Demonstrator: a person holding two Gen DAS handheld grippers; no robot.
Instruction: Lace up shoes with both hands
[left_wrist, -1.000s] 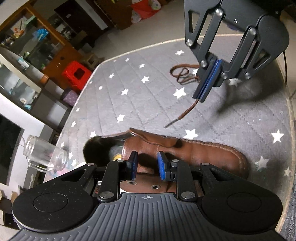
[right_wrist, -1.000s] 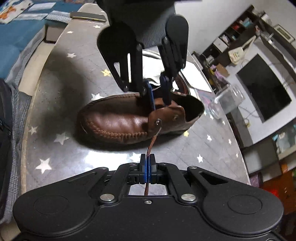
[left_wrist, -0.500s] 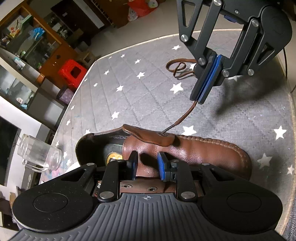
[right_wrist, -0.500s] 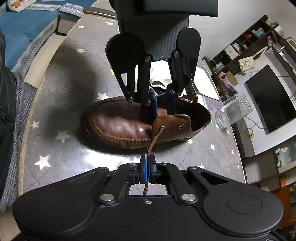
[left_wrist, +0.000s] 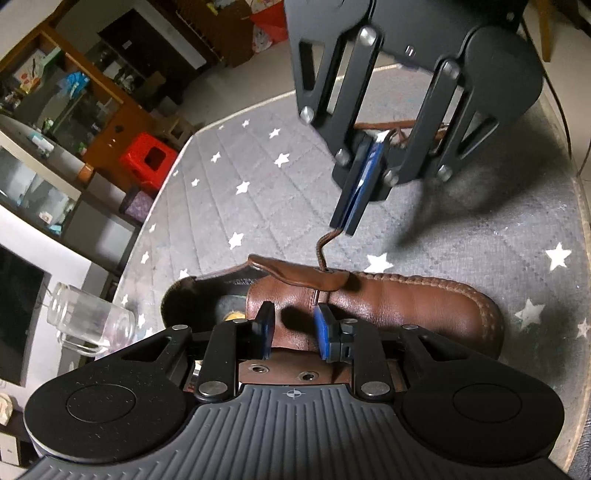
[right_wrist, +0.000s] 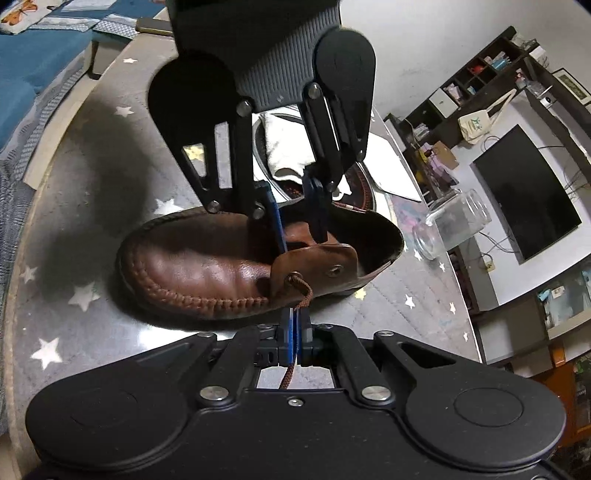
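Lace (right_wrist: 298, 288) (brown) goes through a hole in the shoe (right_wrist: 207, 266), pinched tight by the right gripper (right_wrist: 294, 334). Left gripper (left_wrist: 293, 326) sits spread apart over the shoe's tongue.

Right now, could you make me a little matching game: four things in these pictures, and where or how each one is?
Things:
1. brown leather shoe
2. brown woven lace
3. clear glass jar
4. left gripper

States:
A. lying on its side
B. open, over the shoe's tongue
C. pinched in the right gripper, entering an eyelet
D. resting on the grey star-patterned cloth

Pairs: 1-D, 2-C, 3-A, 4-B
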